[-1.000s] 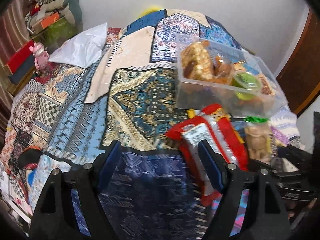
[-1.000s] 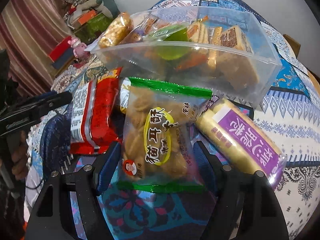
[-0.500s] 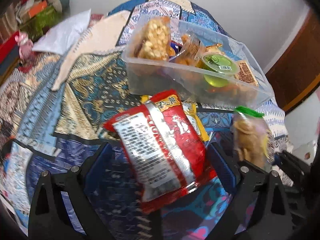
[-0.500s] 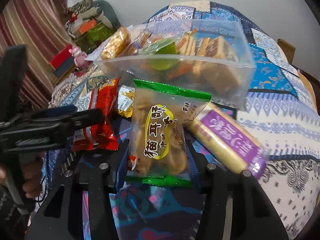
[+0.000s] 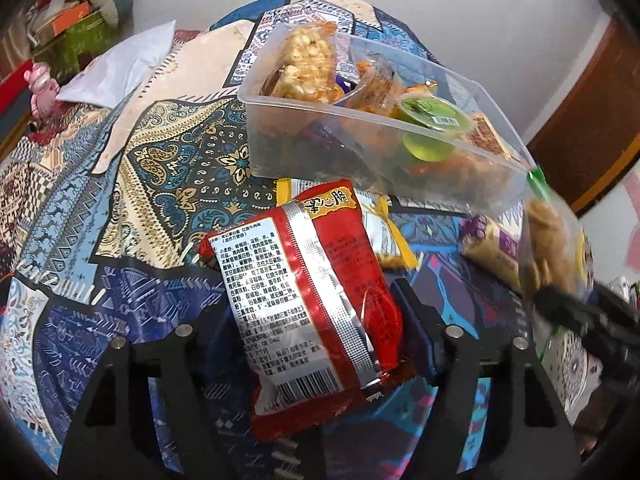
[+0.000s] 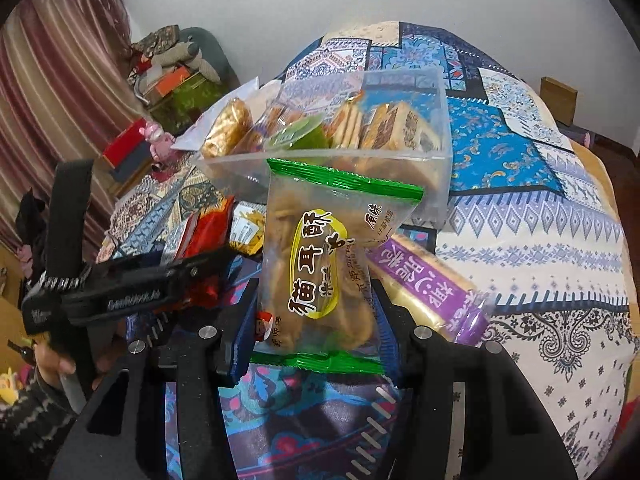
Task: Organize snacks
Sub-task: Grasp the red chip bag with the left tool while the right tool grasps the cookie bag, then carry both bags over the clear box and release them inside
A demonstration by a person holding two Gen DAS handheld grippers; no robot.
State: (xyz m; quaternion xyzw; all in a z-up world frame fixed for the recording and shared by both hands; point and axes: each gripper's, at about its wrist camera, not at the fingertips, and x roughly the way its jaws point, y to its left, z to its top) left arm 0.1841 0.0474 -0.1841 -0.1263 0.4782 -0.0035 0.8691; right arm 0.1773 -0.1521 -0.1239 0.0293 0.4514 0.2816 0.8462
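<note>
Both snack bags have come off the patterned bedspread (image 5: 152, 184) since a second ago: then the red packet (image 5: 316, 296) lay flat beside the left gripper (image 5: 316, 344) and the green-edged biscuit bag (image 6: 324, 276) lay between the wide right jaws. Now the left jaws, which have just been closing, pinch the red packet at its lower end, printed back panel facing the camera, the packet standing tilted up between the blue pads. The right gripper (image 6: 316, 340) clamps the biscuit bag near its bottom seal, the bag upright and raised ahead of the fingers; these jaws narrowed earlier in the second and are steady.

Just past both held bags sits the clear plastic bin (image 5: 400, 160), already holding a puffed-rice bar (image 5: 308, 64), a green jelly cup (image 5: 432, 128), orange-wrapped pieces and brown cakes. Below the red packet's far end a yellow snack pack (image 5: 384, 232) lies on the cloth. To the right of the biscuit bag, a long purple-labelled roll (image 6: 428, 284) rests on the spread, touching the bin's near corner. In the right wrist view the left gripper's black body crosses at the left, a hand (image 6: 52, 364) gripping its handle. Farther left, beyond the bed edge, are a pink toy (image 6: 158, 140) and stacked boxes.
</note>
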